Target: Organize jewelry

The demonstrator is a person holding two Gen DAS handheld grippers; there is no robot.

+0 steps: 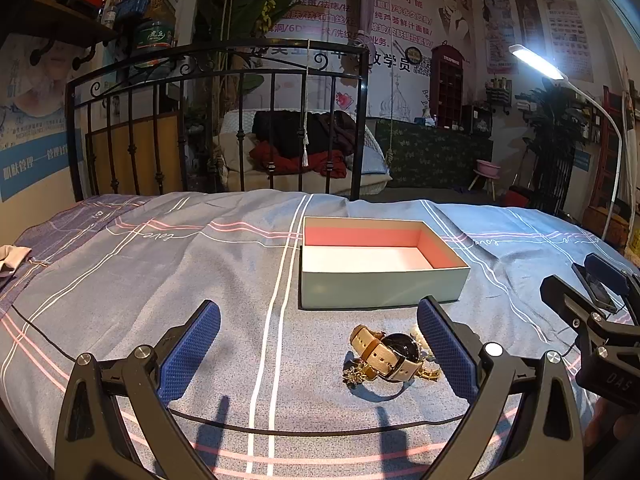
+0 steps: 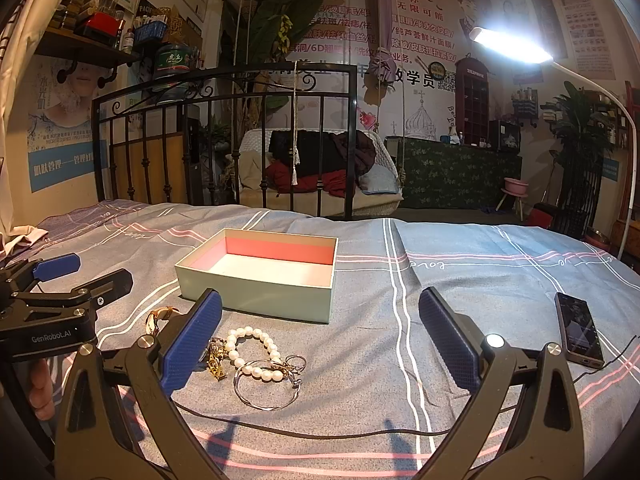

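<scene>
An open pale-green box [image 1: 380, 286] with a pink and white inside lies empty on the striped bedspread; it also shows in the right wrist view [image 2: 256, 290]. In front of it lies a watch [image 1: 390, 354] with a beige strap and dark face, beside gold jewelry [image 1: 354, 376]. The right wrist view shows a pearl bracelet [image 2: 256, 350], a silver bangle [image 2: 266, 390], a gold piece [image 2: 216, 358] and the watch strap [image 2: 158, 316]. My left gripper [image 1: 318, 350] is open, the watch just inside its right finger. My right gripper [image 2: 320, 344] is open around the pearls and bangle.
A dark phone [image 2: 578, 328] lies on the bedspread at the right. A thin black cable [image 2: 320, 430] runs across the cover near me. A black iron bed frame [image 1: 216, 120] stands at the far edge. A lit lamp [image 2: 510, 46] hangs over the right side.
</scene>
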